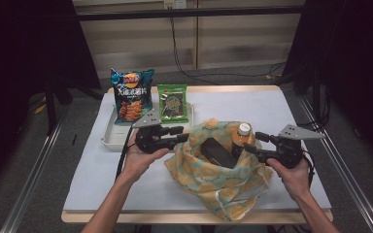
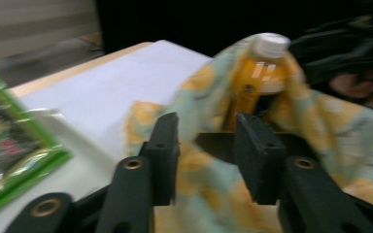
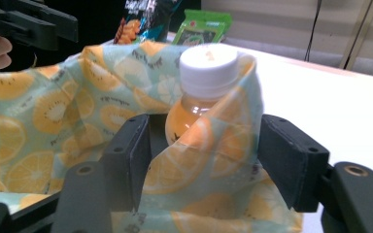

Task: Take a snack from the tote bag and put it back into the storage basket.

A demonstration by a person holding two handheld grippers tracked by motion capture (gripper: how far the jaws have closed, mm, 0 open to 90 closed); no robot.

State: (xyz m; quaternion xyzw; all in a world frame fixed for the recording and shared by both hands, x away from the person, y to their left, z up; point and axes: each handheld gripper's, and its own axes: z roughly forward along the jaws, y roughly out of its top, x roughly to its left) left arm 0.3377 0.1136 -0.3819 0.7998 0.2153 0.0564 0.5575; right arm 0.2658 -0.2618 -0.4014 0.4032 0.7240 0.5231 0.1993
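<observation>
Fabric bag [image 1: 218, 170] rim between both grippers

The fruit-print cloth bag [image 3: 77, 121] hides the orange bottle [image 3: 194, 109] below its neck; the left gripper view is blurred.

One cloth bag [image 1: 218, 179], one bottle [image 1: 243, 135], two snack packets [image 1: 131, 97], one tray [image 1: 108, 137].

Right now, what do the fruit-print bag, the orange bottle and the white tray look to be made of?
Fruit-print bag: soft woven cloth, matte; it folds and drapes loosely around its contents.
Orange bottle: likely clear plastic, glossy, orange liquid showing through, with an opaque white screw cap.
White tray: probably moulded plastic, smooth with rounded rim; the view is too small to be sure.
</observation>
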